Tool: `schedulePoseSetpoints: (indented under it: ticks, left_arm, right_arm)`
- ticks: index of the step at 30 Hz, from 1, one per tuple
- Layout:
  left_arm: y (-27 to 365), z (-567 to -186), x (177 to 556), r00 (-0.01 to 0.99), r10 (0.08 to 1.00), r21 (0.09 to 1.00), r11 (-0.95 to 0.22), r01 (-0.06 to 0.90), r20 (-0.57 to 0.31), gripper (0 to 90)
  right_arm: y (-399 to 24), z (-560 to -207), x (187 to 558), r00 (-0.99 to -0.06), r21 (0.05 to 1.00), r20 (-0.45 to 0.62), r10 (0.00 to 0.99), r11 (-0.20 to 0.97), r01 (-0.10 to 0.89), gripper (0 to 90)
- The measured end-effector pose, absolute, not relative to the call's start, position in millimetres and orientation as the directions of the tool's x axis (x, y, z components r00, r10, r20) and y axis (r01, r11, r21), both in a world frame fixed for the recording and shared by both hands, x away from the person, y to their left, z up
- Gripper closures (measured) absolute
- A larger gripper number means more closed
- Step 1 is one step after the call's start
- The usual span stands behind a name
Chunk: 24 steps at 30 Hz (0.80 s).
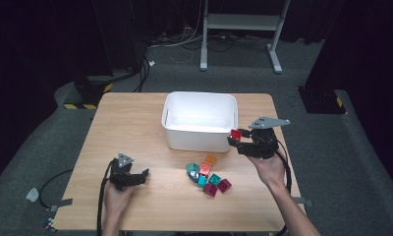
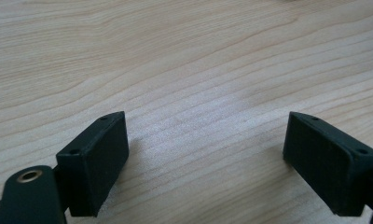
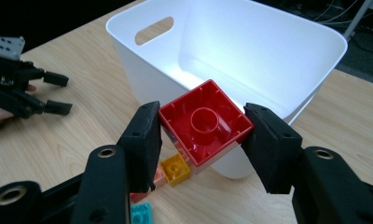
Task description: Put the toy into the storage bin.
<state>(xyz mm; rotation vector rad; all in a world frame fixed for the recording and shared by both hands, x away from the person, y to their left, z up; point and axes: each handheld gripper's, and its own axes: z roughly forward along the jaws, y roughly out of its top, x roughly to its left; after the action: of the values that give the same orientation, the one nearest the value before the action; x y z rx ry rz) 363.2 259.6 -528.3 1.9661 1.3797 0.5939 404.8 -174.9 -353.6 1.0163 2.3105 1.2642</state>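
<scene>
We see the white tub (image 1: 199, 120) at twelve o'clock on the wooden table (image 1: 130, 128), with a cluster of coloured bricks (image 1: 208, 178) near six o'clock of it; the tub's near wall stands between the right gripper (image 1: 237, 138) and the tub's hollow. That gripper clamps a red brick (image 3: 204, 122) by two opposite corners, raised above the table just at the tub's four o'clock corner. The brick is square, so no long axis, and its hollow underside faces the gripper's camera. The left gripper (image 2: 205, 154) rests at eight o'clock, jaws spread wide over bare wood. The right gripper view reveals the tub's handle slot (image 3: 154, 30)
</scene>
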Motion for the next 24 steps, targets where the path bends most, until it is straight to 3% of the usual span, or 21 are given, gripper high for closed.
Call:
schedulePoseSetpoints:
  ticks: [24]
  left_arm:
    - [260,-528,363,0.338,0.941,0.733,-0.227,0.642,-0.005,15.3]
  right_arm:
    - [-145,-336,462,-0.681,0.827,0.035,0.731,0.361,0.431,47.8]
